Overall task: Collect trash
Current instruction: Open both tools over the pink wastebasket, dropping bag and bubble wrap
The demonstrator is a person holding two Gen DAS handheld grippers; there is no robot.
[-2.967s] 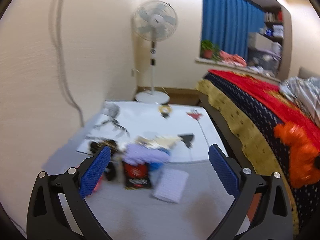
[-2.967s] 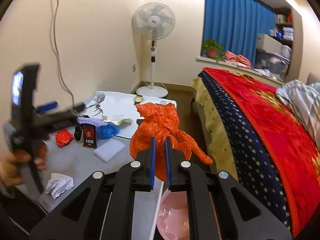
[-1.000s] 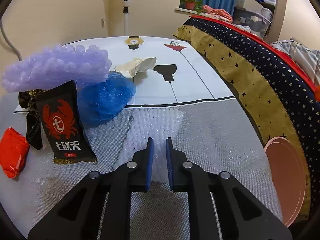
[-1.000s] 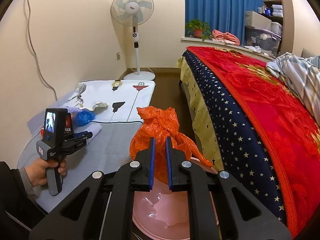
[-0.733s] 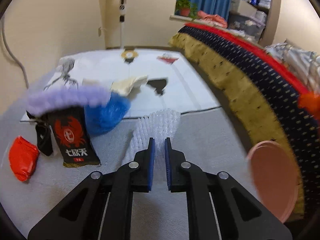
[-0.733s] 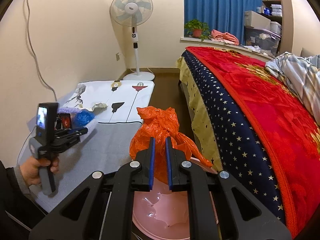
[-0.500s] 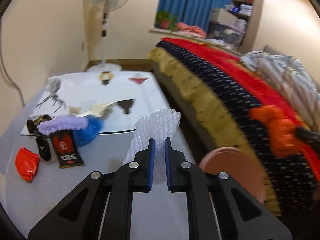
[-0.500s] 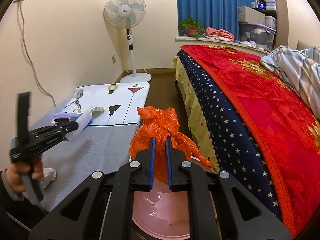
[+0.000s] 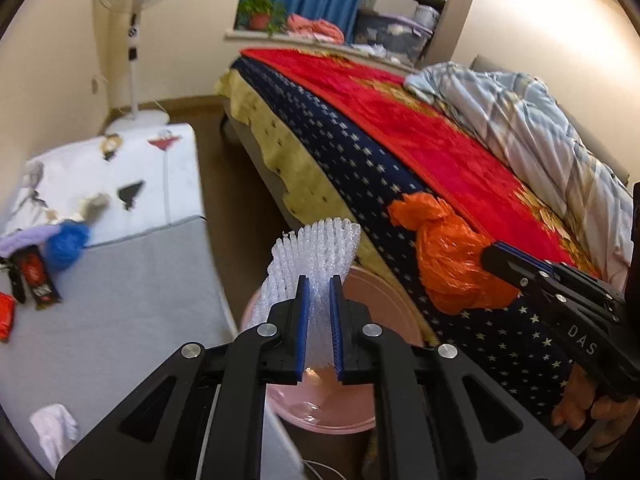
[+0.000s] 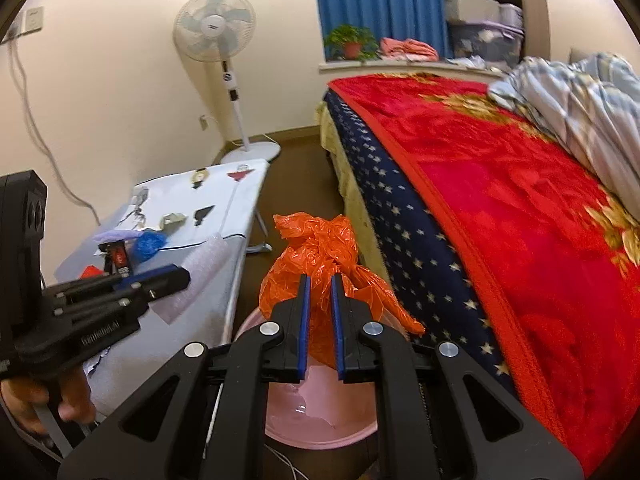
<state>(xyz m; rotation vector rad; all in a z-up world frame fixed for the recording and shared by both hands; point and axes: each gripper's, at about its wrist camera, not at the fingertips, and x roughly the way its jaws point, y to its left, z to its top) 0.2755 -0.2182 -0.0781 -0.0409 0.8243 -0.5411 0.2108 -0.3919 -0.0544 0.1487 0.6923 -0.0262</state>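
We see the white bubbly foam sheet (image 9: 316, 252) clenched in our left gripper (image 9: 318, 308), held in the air over the round pink plastic bin (image 9: 384, 300), off the table edge. At 3 o'clock of the foam, the crumpled orange plastic bag (image 9: 448, 264) is pinched in our right gripper (image 10: 320, 304), hanging above the same pink bin (image 10: 320, 424). Right wrist view: orange bag (image 10: 320, 248) dead centre, left gripper (image 10: 168, 280) at 9 o'clock with the foam sheet (image 10: 204, 268). Grey-covered table (image 9: 120, 300) sits at 9 o'clock of the bin, with a blue crumpled wrapper (image 9: 66, 246), black snack packet with red print (image 9: 38, 280), red wrapper (image 9: 5, 316) and white tissue wad (image 9: 54, 428) on it. Red patterned blanket (image 9: 420, 136) on the bed at 1 o'clock.
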